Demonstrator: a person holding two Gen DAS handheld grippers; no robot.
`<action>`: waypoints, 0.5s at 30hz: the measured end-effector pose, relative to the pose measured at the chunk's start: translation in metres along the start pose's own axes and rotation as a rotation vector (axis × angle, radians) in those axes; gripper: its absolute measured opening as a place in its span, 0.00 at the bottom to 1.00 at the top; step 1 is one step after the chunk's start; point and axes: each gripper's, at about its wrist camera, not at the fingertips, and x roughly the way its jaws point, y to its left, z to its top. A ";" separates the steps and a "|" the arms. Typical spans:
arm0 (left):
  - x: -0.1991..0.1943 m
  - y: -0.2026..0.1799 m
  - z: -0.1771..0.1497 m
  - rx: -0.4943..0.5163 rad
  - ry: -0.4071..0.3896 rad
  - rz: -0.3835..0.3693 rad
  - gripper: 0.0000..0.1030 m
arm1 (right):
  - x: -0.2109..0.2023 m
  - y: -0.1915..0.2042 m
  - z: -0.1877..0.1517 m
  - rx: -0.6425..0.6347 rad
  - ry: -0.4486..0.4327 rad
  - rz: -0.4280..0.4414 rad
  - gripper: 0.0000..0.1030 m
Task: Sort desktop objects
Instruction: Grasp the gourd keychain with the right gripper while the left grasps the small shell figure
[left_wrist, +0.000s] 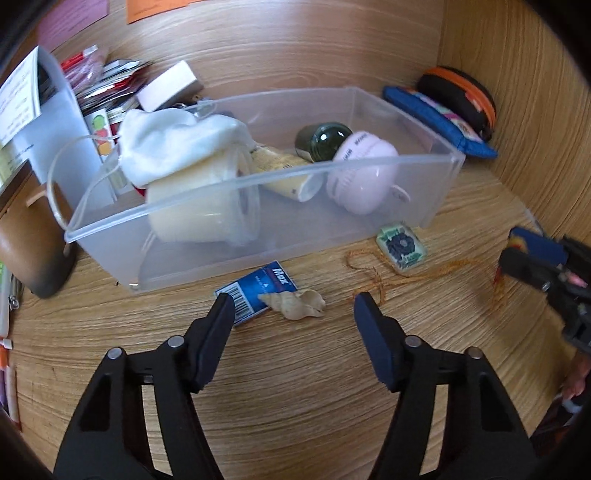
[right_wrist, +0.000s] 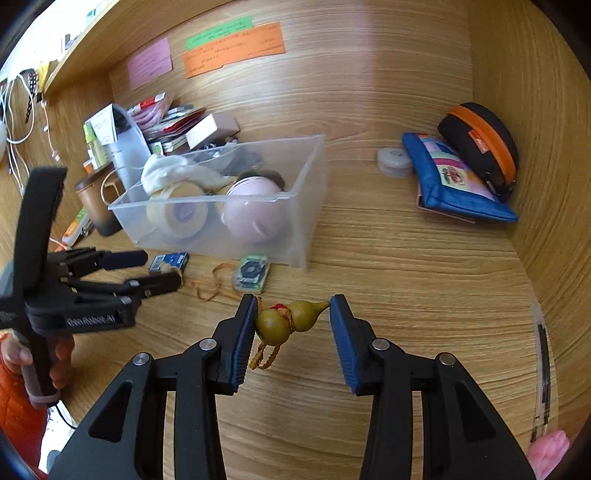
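- The right gripper (right_wrist: 293, 319) is clamping a small olive-green gourd charm (right_wrist: 291, 319) lengthwise between its blue pads, the fat end against the left pad and the thin stem against the right; a yellow cord is dangling beneath it, above the wooden desk (right_wrist: 406, 280).
- The left gripper (left_wrist: 293, 314) is hovering with its fingers apart and nothing between them, nearer than a pale seashell (left_wrist: 295, 303) lying on the desk.
- A person's hand (right_wrist: 44, 365), beside an orange sleeve, is gripping the left tool's handle at the left edge of the right wrist view.
- The seashell is touching the right corner of a small blue box (left_wrist: 258, 290), which is lying flat just in front of the bin.
- A green-and-white patterned packet (left_wrist: 401, 248) is resting to the right of the blue box, close to the bin's near right corner, with a loop of orange string (left_wrist: 369, 271) trailing around it.
- A clear plastic bin (left_wrist: 258, 184) is sitting beyond these, holding a roll of tape (left_wrist: 207, 206) under a white cloth (left_wrist: 173, 142), a pink round container (left_wrist: 364, 177), a dark glass jar (left_wrist: 325, 142) and a cream tube (left_wrist: 288, 173).
- A blue zipped pouch (right_wrist: 454, 177) and a black case with an orange zip (right_wrist: 480, 144) are leaning at the far right, by the wooden side wall.
- Papers and small boxes are piling up at the far left, behind the bin.
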 end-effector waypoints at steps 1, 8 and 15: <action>0.001 -0.001 0.000 0.004 0.004 -0.001 0.59 | -0.001 -0.001 0.000 0.000 -0.003 0.001 0.36; 0.000 -0.003 0.000 0.008 -0.015 0.018 0.44 | 0.001 -0.005 0.002 0.010 -0.007 0.019 0.36; -0.008 -0.001 -0.002 0.023 -0.050 0.009 0.24 | 0.002 -0.003 0.005 0.012 -0.012 0.024 0.36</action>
